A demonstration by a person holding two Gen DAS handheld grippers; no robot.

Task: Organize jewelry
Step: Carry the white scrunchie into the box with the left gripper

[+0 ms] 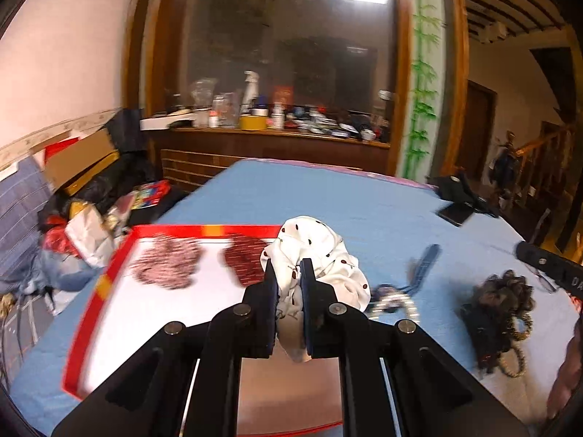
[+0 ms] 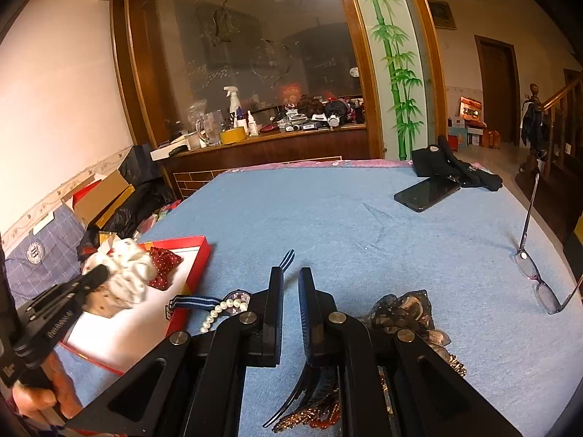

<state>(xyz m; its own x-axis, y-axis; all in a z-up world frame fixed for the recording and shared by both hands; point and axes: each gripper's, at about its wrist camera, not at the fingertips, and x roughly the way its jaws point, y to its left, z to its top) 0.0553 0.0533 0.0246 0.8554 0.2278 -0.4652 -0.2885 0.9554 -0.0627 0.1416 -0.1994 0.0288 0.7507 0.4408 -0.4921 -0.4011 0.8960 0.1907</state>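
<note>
The white spotted scrunchie (image 1: 313, 251) was pinched in the left tool (image 1: 288, 267) above the red-rimmed tray (image 1: 109, 273) on the blue surface (image 2: 328, 211). The right tool (image 2: 290, 276) stood slightly parted, empty, near a pearl necklace (image 2: 218, 311).

Left wrist view: two red scrunchies (image 1: 204, 262) motion-blurred, pattern unreadable. White dotted scrunchie (image 1: 320, 255) hides tray's (image 1: 120, 266) 3 o'clock edge. Right wrist view: beaded items (image 2: 309, 415) at 6 o'clock partly behind right gripper (image 2: 290, 276), cut by frame. Counter clutter (image 2: 313, 113) too small.
</note>
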